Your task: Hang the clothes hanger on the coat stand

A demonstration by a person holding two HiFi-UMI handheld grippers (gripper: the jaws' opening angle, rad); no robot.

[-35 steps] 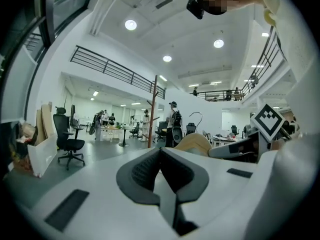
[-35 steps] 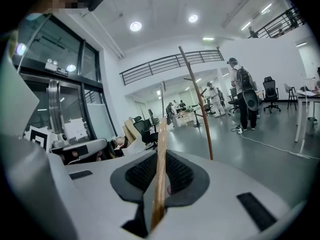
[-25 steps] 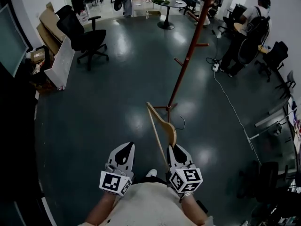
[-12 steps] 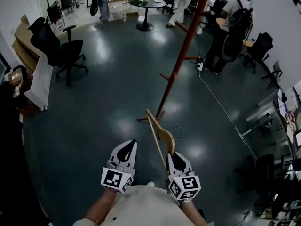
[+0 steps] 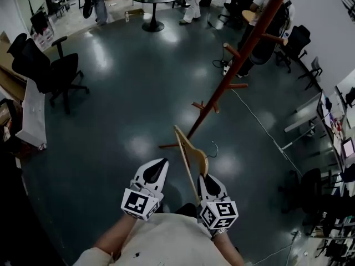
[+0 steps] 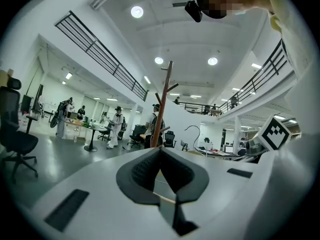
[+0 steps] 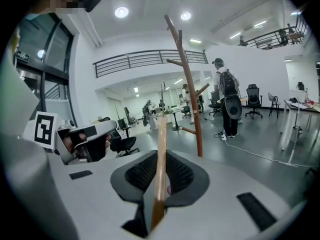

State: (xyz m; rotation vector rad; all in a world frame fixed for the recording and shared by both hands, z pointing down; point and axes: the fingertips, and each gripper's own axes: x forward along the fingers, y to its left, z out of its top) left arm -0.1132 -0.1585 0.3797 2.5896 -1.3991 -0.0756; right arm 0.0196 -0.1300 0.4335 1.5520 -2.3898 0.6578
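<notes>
Looks like the carrying step, with no hanging done yet. Grips one wooden arm of the hanger [image 5: 190,151] in the clenched right gripper [image 5: 206,180], off the floor, hooked end toward the coat stand [image 5: 233,76] ahead and not touching it. Keeps the left gripper [image 5: 157,168] alongside, jaws pressed together on nothing. Next, probably: closing in on the stand, raising the hooked end above a peg [image 5: 198,105], lowering it on, then letting go. By count: one hanger, one stand with at least four pegs showing, two grippers.
</notes>
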